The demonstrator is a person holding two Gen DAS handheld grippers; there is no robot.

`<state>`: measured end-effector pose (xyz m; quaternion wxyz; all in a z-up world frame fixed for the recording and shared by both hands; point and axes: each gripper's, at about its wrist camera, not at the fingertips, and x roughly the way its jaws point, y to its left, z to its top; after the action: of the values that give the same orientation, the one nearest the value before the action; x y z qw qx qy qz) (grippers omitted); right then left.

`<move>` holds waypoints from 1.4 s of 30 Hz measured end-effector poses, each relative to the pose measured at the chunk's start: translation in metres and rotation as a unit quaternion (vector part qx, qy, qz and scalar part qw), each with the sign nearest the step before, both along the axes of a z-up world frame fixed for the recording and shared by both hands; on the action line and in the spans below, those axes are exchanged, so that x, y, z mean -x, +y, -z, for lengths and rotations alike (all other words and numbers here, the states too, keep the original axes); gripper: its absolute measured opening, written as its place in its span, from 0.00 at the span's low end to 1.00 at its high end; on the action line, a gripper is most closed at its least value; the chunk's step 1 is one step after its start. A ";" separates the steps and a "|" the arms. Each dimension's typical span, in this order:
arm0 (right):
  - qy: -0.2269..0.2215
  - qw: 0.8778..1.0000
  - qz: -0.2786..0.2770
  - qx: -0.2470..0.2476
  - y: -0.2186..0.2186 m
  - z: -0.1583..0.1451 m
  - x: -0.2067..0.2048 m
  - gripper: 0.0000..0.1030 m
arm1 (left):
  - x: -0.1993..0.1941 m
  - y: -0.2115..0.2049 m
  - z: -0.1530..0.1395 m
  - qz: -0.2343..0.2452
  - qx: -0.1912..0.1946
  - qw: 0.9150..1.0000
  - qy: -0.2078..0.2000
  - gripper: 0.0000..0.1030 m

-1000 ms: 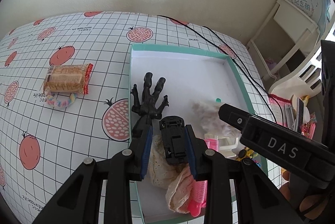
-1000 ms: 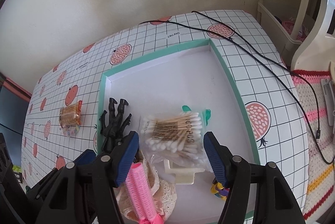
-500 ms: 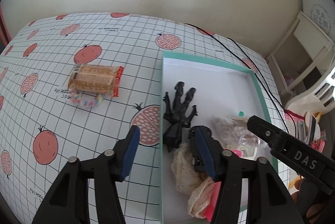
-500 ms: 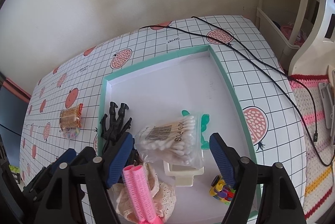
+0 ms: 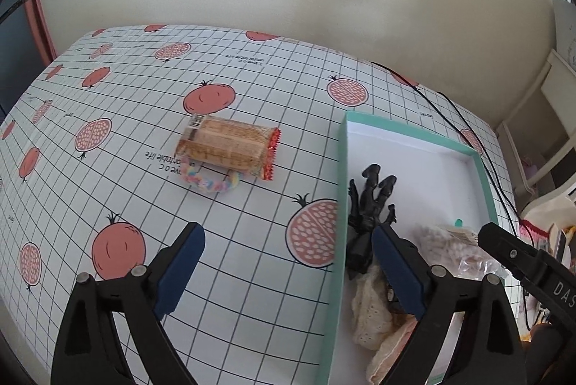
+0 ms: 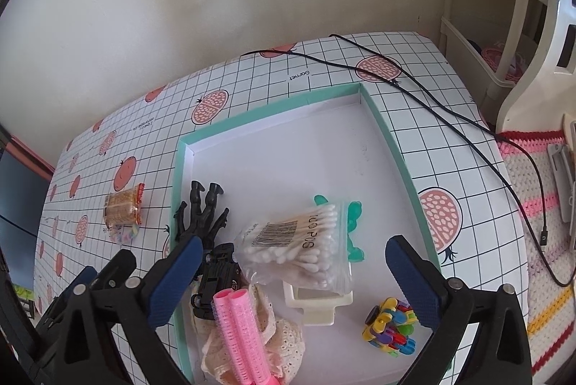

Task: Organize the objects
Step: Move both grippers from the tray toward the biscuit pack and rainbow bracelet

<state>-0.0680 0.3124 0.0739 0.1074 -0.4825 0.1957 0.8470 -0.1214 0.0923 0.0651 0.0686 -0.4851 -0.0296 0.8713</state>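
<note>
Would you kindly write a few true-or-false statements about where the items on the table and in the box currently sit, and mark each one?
1. The cracker packet lies inside the teal-rimmed box. False: it lies on the tablecloth, outside the box.
2. The bag of cotton swabs is in the box. True.
3. The left gripper grips the black figure. False: it is open and empty.
4. The pastel ring touches the cracker packet. True.
5. The right gripper is open. True.
</note>
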 end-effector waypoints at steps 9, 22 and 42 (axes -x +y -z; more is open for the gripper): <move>0.003 1.000 -0.001 0.002 -0.007 -0.005 0.008 1.00 | 0.003 -0.023 -0.004 -0.009 -0.017 1.000 -0.001 0.92; 0.044 0.999 -0.031 -0.005 -0.063 -0.038 0.029 1.00 | 0.019 -0.080 -0.011 -0.038 -0.034 0.999 0.010 0.92; 0.044 0.994 -0.096 -0.001 -0.154 -0.015 0.062 1.00 | 0.059 -0.159 0.004 -0.084 -0.055 0.995 0.000 0.92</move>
<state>-0.1303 0.1585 0.0884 0.0172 -0.4609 0.1525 0.8741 -0.1804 -0.0668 0.0607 0.0220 -0.4760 -0.1178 0.8712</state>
